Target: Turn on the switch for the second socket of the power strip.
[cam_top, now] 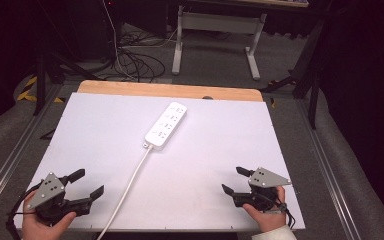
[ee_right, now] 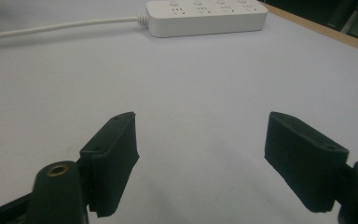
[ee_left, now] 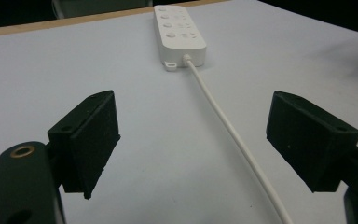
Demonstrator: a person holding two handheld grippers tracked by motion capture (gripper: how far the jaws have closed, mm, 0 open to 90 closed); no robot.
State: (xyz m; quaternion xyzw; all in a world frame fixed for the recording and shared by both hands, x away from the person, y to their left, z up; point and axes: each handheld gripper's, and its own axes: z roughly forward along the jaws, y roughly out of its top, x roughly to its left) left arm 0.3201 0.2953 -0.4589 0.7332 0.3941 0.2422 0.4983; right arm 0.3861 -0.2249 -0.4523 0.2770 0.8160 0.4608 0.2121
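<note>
A white power strip (cam_top: pixel 166 124) lies at an angle in the middle of the white table top (cam_top: pixel 220 150), and its white cord (cam_top: pixel 127 190) runs down to the front edge. Near the front left corner a hand holds my left gripper (cam_top: pixel 86 183), open and empty, with the cord just to its right. At the front right, my right gripper (cam_top: pixel 235 181) also stands open with nothing between its jaws. In the left gripper view the strip (ee_left: pixel 178 32) and cord (ee_left: pixel 233 135) lie ahead between the jaws. The right gripper view has the strip (ee_right: pixel 207 16) far ahead.
A wooden strip (cam_top: pixel 170 90) borders the table's far edge. Beyond it on the floor are loose cables (cam_top: pixel 135 60) and the white legs of a desk (cam_top: pixel 215 35). Metal rails (cam_top: pixel 325 160) run along both sides of the table.
</note>
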